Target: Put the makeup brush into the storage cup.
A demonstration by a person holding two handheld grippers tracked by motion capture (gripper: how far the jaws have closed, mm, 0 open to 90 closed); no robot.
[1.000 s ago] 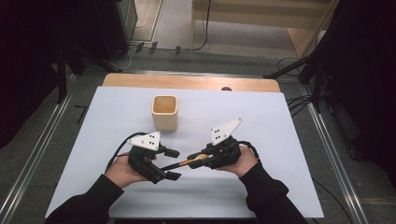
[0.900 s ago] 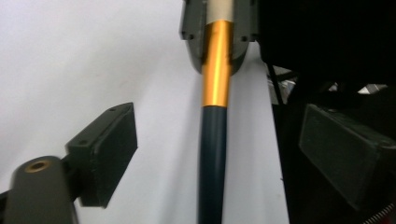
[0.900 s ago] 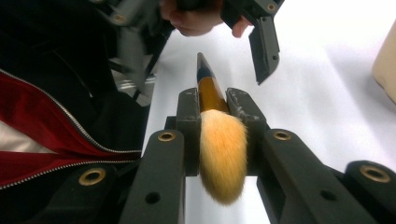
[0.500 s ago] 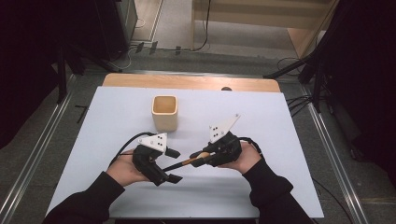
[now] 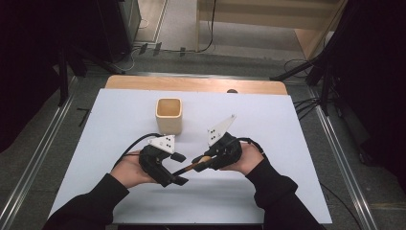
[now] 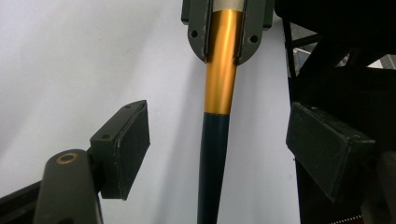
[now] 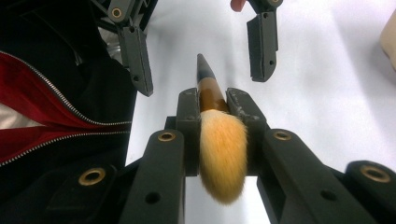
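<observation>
Brush handover: the receiving jaws start to narrow around the handle.

The right gripper [image 5: 203,160] is clamped on the gold ferrule of the makeup brush [image 5: 191,166], held above the table [image 5: 268,120] near the middle of its near edge, bristles toward the right hand. The left gripper [image 6: 217,140] has shifted slightly toward it since a second ago, and its jaws, still wide, have just been closing; the dark handle lies between the pads [image 6: 133,140] untouched. The transfer looks close, likely bound for the wooden cup [image 5: 169,115] near the far edge.
</observation>
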